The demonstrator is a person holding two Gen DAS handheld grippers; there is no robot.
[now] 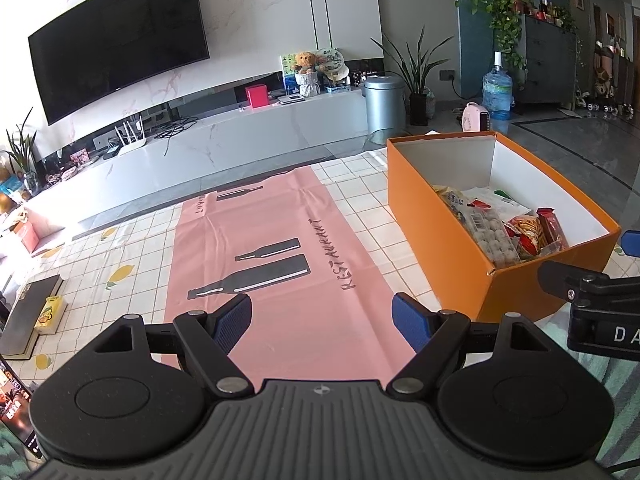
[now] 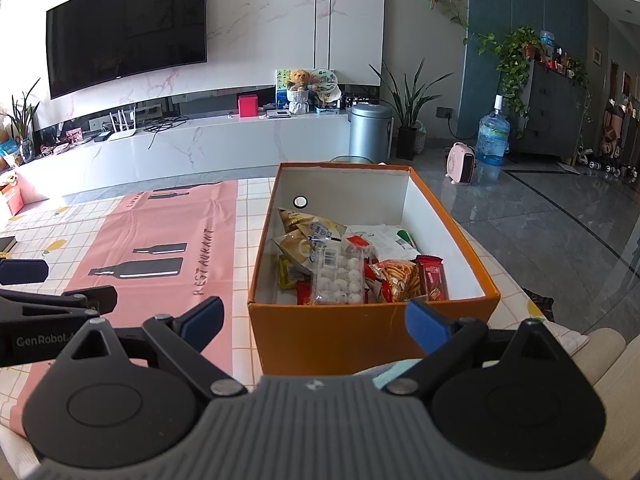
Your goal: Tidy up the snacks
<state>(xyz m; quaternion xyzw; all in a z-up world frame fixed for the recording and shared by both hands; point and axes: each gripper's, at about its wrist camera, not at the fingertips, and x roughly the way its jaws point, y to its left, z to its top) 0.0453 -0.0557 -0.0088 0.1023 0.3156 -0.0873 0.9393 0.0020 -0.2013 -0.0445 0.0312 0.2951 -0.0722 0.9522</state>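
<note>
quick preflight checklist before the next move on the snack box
1. Left gripper open and holding nothing: ok.
2. Right gripper open and holding nothing: ok.
3. Orange box upright with its top open: ok.
4. Snacks such as the clear pack of white balls inside the box: ok.
5. Pink mat free of loose snacks: ok.
6. No snacks left outside both views: cannot tell.

The box (image 2: 372,332) at centre frame is orange outside, white inside. Left of it, the desk (image 1: 132,248) wears a white grid cloth with yellow lemons, overlaid by a pink mat (image 1: 280,264) printed with black bottles. At the bottom, each claw (image 1: 322,318) (image 2: 314,320) has blue pads on black arms.
</note>
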